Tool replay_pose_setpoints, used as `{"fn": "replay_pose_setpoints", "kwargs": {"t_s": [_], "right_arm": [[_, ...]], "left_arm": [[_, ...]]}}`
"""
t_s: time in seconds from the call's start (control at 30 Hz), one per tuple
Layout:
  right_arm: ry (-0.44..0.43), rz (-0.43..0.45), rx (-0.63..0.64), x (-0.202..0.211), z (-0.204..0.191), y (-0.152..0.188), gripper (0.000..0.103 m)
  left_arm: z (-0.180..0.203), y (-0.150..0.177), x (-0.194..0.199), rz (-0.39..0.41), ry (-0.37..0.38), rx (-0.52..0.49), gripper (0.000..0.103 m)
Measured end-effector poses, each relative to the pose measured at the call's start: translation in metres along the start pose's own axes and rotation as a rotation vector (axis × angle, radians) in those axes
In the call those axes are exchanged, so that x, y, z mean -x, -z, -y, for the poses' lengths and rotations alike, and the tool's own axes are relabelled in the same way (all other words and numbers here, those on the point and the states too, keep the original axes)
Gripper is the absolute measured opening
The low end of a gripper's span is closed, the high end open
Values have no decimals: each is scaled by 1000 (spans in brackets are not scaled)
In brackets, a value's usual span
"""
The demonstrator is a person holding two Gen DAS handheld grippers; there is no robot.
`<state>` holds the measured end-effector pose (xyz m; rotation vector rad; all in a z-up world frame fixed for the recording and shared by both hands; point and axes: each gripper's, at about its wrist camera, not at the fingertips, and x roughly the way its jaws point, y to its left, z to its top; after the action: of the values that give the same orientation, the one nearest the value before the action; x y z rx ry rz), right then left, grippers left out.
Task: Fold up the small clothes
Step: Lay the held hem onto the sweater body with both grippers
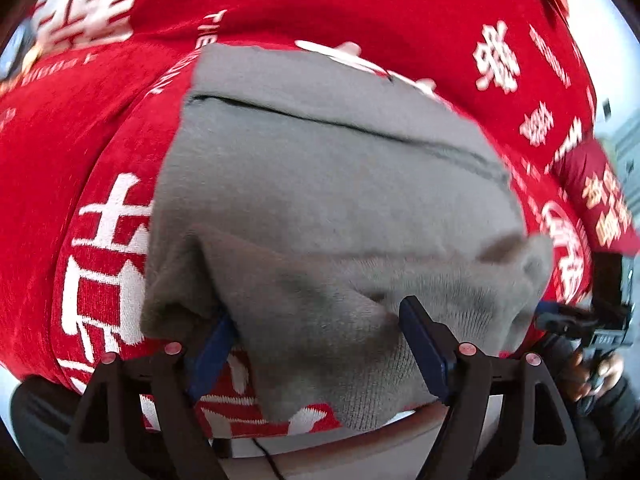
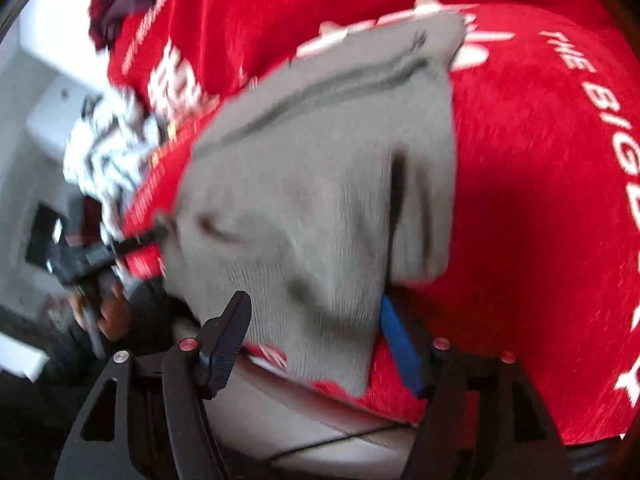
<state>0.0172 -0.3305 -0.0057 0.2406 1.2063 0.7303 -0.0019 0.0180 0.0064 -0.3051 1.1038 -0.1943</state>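
A grey garment (image 1: 328, 208) lies on a red cloth (image 1: 80, 152) with white lettering, its near edge draped between both grippers. The left gripper (image 1: 324, 344) and right gripper (image 2: 316, 340) each stand with fingers apart around the fabric, not clamped

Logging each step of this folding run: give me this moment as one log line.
step: folding | item: grey garment on red cloth | left gripper: open, straddling hem | right gripper: open, straddling hem

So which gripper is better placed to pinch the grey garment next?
Probably left: the left gripper is open with grey garment filling its gap; the right gripper, also open, has only a narrow corner.
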Motion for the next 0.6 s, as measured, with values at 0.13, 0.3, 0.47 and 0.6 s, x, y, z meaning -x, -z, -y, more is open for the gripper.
{"fn": "replay_pose_setpoints", "kwargs": {"t_s": [0.13,0.3,0.47,0.6], "right_arm": [[-19,3,72,-3,-16,-2,29],[44,34,225,3,-50,0,16],[2,210,261,47,-67,-14,15],[10,280,203,53,-56,-33,15]], "left_arm": [[6,5,3,-1,-7,-22,46],[-6,3,12,-19,29,41,21],[-11,-3,43,98,66,66,21],[-27,-24,41,137,45,147,21]]}}
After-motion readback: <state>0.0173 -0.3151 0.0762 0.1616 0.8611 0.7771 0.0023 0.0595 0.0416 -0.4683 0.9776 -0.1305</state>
